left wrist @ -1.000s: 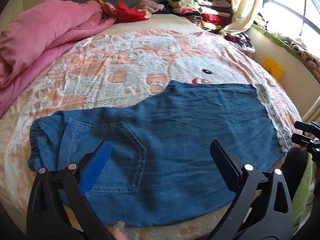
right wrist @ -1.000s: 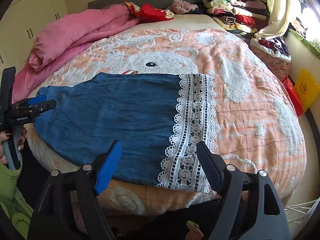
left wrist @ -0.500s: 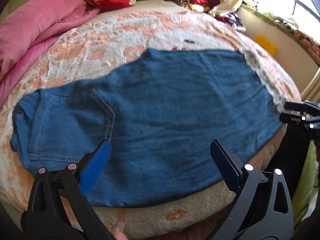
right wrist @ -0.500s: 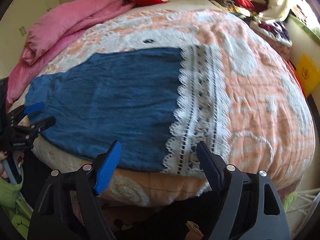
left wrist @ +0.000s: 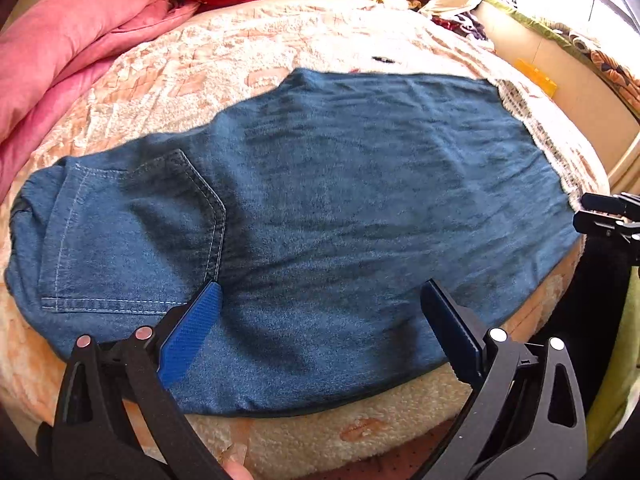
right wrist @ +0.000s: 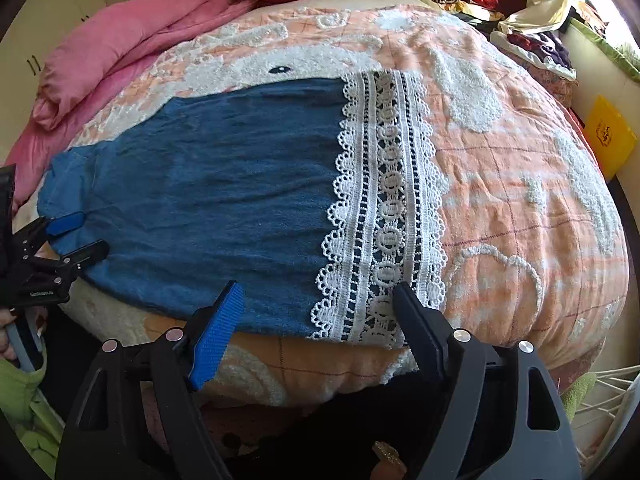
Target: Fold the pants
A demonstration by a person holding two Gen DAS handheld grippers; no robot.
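A: Left end first. We see the blue denim pants with a stitched back pocket (left wrist: pixel 320 208) lying flat on the peach-and-white tufted bedspread (right wrist: pixel 520 184), close to the near bed edge. Waist and pocket sit at the left, and the long axis runs left to right across us.

B: The left gripper (left wrist: pixel 320 308)?

A: Black frame, blue pads, jaws wide apart, nothing between them. It hangs over the near hem just right of the pocket; whether it touches the cloth, we cannot tell. (Pink quilt (left wrist: pixel 60 52) is bunched off at far left, not in the way.)

B: Moving right?

A: The leg ends in a white lace cuff band (right wrist: pixel 384 208) running crosswise. The right gripper (right wrist: pixel 318 300) has its jaws spread too and is empty. It straddles the near edge where denim meets lace, with its right finger over the lace.

B: So which hand takes which end?

A: We judge the left hand is nearer the waist and the right hand nearer the cuff. The pants lie ahead of and below both tools. Each would probably pinch the near edge, and a fold should go either along that long axis or cuff over to waist.
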